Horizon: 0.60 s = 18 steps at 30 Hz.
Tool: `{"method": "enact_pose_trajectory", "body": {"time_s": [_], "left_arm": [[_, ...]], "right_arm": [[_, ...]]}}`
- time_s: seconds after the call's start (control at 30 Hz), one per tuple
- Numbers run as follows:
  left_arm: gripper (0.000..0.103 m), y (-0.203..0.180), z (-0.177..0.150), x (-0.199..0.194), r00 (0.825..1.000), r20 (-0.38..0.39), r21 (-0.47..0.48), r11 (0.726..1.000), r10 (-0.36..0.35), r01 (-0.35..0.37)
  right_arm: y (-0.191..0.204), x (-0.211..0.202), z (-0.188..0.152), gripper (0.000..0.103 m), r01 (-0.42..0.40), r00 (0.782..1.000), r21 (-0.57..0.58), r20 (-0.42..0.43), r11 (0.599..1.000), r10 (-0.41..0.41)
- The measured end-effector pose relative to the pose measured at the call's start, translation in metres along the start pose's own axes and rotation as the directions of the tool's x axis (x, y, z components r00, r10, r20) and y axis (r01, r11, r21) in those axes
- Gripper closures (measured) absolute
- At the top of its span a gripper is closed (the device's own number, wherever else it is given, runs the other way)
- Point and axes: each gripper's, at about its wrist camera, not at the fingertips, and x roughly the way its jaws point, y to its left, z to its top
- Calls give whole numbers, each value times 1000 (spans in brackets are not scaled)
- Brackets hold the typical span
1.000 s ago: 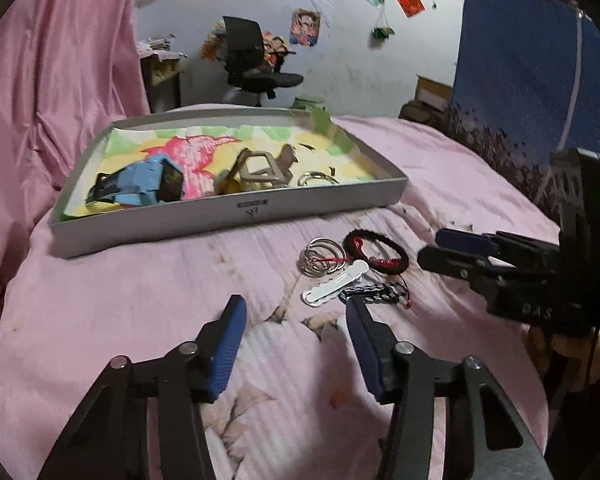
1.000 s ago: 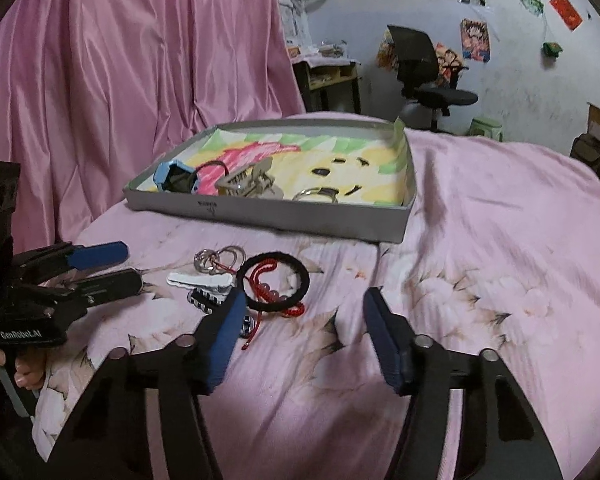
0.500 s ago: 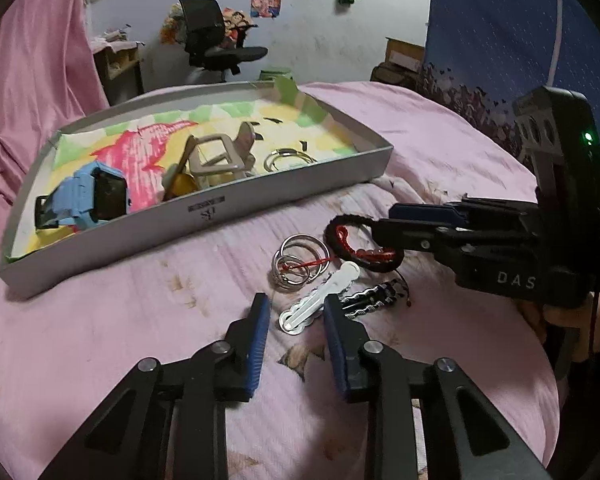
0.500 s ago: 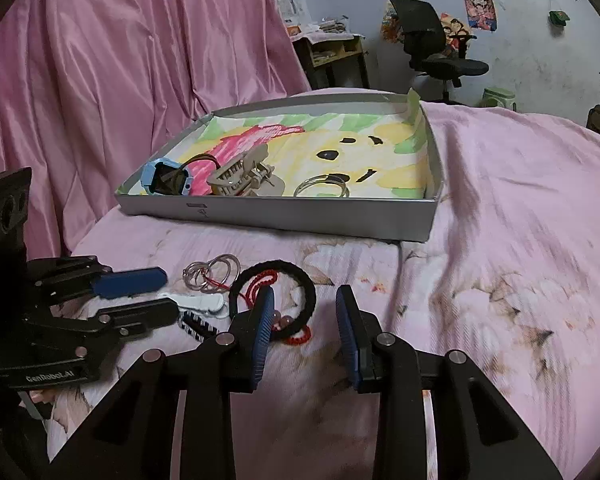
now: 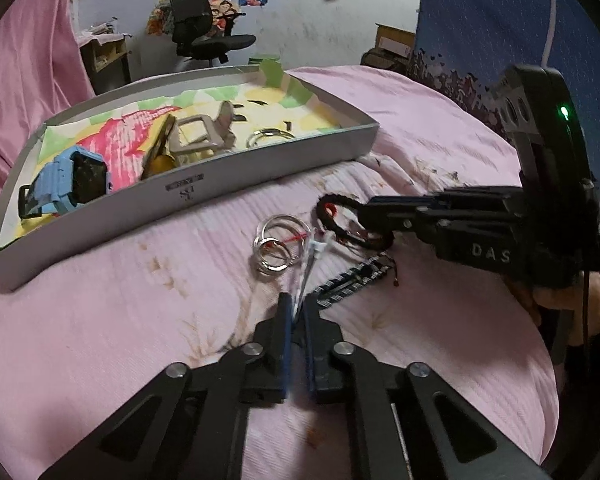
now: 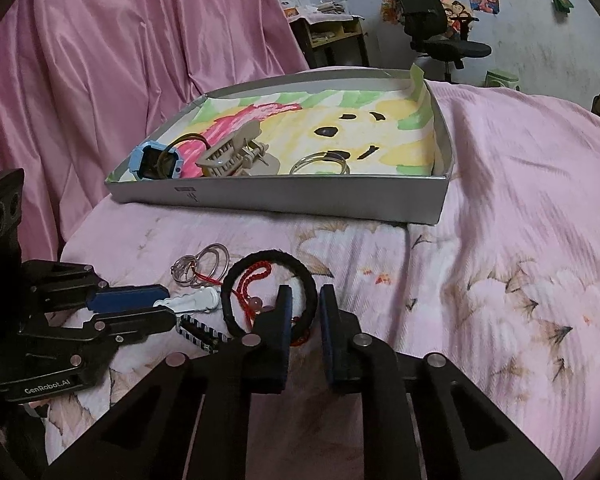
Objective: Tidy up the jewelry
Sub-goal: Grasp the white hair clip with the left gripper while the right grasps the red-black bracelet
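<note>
On the pink floral bedspread [image 6: 500, 208], just in front of a shallow grey cardboard tray [image 5: 236, 188] lined with a bright crayon drawing, lies a small cluster of jewellery — and both grippers meet over it from opposite sides. The left gripper [image 5: 296, 312] has just been closing and is now pinched shut on the near end of a flat white scalloped hair clip [image 5: 312, 256]; the clip is tilted onto its edge, and its long axis runs straight away from the gripper toward the tray. The right gripper [image 6: 302, 308] has also just been closing; its blue pads now stand narrow, clamped on the near rim of a black braided cord bracelet [image 6: 268, 258] threaded with a red beaded string, whose ring lies flat and extends away from it toward the tray. Between the two held pieces, touching neither gripper, rest a bunch of thin silver rings [image 5: 274, 246] and a black-and-white checked band [image 5: 348, 282]. Inside the tray already sit a pale blue square watch [image 5: 66, 184], a beige claw hair clip [image 5: 198, 136] and a clear bangle [image 5: 270, 136]. The tray lies directly beyond both grippers, along the line they point, so each piece likely needs only a lift and a short forward carry over the near wall. The clip, held at one tip, may swing or drag the red thread beside it.
</note>
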Motion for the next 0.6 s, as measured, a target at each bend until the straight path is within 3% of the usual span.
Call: {"method": "enact_pose_trajectory", "body": {"time_s": [0.23,0.6], "left_arm": [[99,-8,-8,-8,999,40,-15,1000,19,-18],[99,-16,-19,-36,984,166,-36,998,63,-57]], "right_arm": [[-1,-1,-3,97,0,1000,-6,8,1000,0],[5,-26,-7,98,-3,993,-34,114,999,7]]}}
